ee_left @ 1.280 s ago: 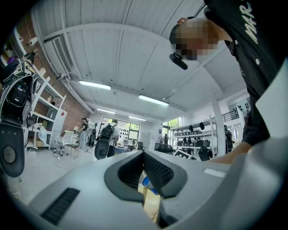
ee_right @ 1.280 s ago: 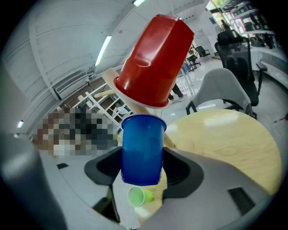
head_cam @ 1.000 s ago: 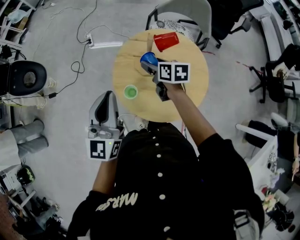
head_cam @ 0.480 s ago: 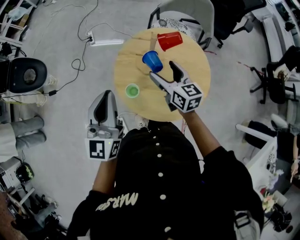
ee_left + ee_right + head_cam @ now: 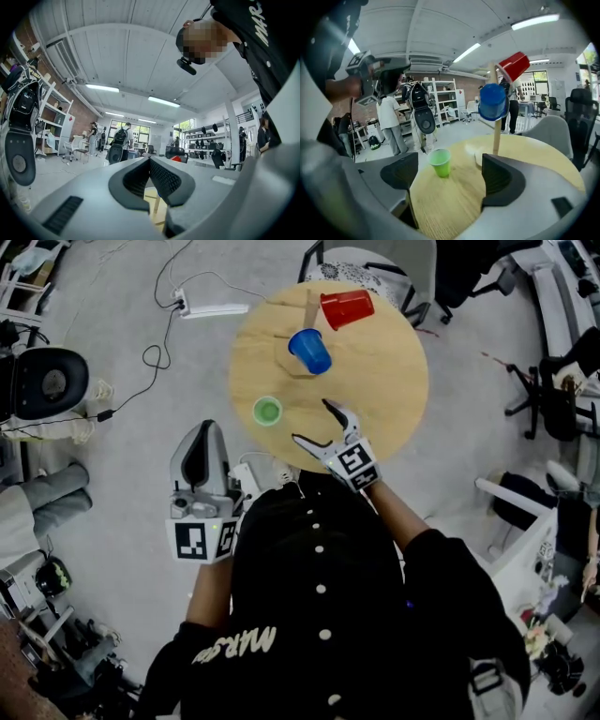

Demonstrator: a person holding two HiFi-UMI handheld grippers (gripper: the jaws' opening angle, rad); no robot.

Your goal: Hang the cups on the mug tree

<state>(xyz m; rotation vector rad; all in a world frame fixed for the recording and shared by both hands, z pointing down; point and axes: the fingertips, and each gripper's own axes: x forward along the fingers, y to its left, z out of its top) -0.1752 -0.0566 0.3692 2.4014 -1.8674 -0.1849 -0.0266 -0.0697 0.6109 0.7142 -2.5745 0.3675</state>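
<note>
Table: round wooden table [image 5: 389,381] carrying 1 mug tree [image 5: 495,117].
Red cup: the red cup [image 5: 347,308] sits tilted on the tree's top peg.
Blue cup: the blue cup [image 5: 309,351] hangs lower on the tree, mouth apparently downward.
Green cup: the green cup [image 5: 267,411] stands upright on the table, apart from the tree.
Right tool: the right tool [image 5: 314,423] is over the table's near edge. Its jaws have just been opening and are spread wide with nothing between them. The green cup is ahead, untouched.
Left tool: the left tool [image 5: 208,432] is off the table's edge, jaws pressed together, empty.
</note>
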